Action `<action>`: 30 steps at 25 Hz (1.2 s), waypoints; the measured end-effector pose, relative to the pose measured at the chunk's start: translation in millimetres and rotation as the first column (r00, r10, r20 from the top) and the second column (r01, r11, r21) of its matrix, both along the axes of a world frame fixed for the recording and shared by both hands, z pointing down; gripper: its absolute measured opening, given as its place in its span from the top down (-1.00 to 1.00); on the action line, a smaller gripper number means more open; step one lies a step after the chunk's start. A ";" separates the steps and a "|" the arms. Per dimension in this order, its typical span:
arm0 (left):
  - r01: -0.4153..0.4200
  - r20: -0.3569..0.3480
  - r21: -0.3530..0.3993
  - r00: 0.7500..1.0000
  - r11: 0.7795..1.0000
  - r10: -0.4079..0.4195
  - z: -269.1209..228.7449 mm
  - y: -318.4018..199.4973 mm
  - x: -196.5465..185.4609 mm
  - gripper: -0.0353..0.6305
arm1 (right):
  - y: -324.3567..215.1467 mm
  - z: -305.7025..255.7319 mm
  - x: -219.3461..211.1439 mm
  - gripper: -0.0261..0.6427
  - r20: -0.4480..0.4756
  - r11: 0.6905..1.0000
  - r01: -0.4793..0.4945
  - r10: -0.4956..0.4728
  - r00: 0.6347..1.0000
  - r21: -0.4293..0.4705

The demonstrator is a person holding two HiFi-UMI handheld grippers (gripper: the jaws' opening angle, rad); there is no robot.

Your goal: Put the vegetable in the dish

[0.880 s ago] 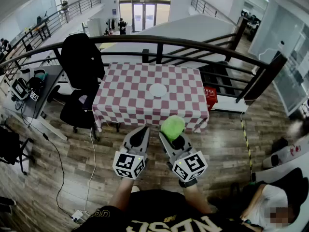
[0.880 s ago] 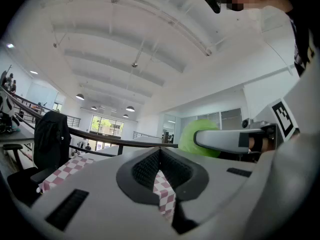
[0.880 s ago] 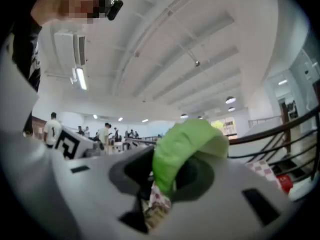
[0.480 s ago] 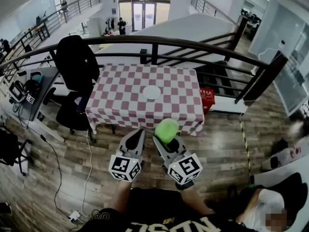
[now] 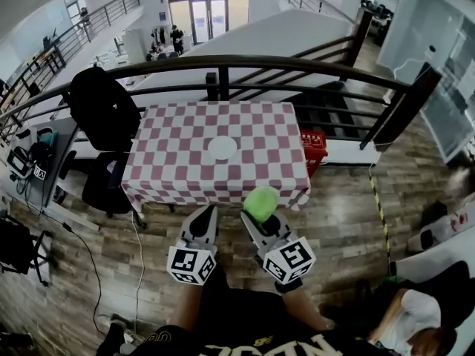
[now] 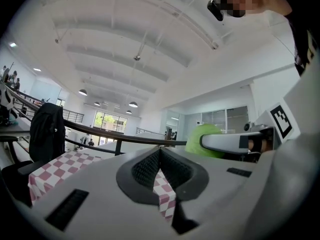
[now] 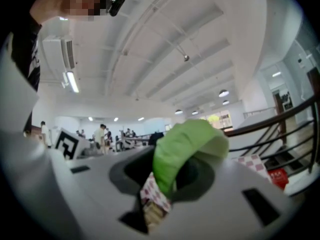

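1. Two grippers are held side by side above the floor, on the near side of the table (image 5: 175, 170).
2. A green vegetable (image 5: 261, 202) is clamped between the jaws of the right gripper (image 5: 258, 215); it is carried in the air, short of the table's near edge.
3. Nothing is held by the left gripper (image 5: 207, 215); its jaws are pressed together, as is seen in the left gripper view.
4. A white dish (image 5: 223, 148) is seen near the middle of the table, well apart from the vegetable and farther off.
5. The vegetable is judged to be light and soft, with a smooth, rounded skin that might slip.
6. A hold low on its body, as is taken now, is judged sound; a hard squeeze is best avoided.
7. The dish is yet to be reached, so most of the task is judged undone.
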State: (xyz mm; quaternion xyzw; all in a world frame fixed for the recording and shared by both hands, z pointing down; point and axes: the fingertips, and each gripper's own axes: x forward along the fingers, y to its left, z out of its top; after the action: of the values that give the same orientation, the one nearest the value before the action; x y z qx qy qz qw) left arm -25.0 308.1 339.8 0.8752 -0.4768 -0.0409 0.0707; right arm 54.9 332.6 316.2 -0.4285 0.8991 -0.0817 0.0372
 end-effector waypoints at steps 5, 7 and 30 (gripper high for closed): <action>-0.070 -0.027 -0.040 0.997 0.997 0.069 15.5 -76.6 4.7 0.83 | -73.9 23.2 2.7 0.59 -0.004 0.997 -0.069 0.069 0.998 -0.042; -0.091 0.010 -0.001 0.996 0.996 0.091 8.3 -115.7 4.2 0.83 | -115.4 30.2 -1.5 0.59 -0.009 0.991 -0.117 0.116 0.993 -0.060; -0.089 -0.050 -0.058 0.995 0.994 0.087 43.1 -404.6 -55.0 0.83 | -401.2 53.0 -55.5 0.59 0.000 0.976 -0.182 0.184 0.983 -0.120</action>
State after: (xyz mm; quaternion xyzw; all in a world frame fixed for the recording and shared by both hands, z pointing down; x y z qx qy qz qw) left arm -80.0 -96.5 382.9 0.8916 -0.4369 -0.0442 0.1100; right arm -0.6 -68.7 369.2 -0.5103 0.8491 -0.1342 0.0239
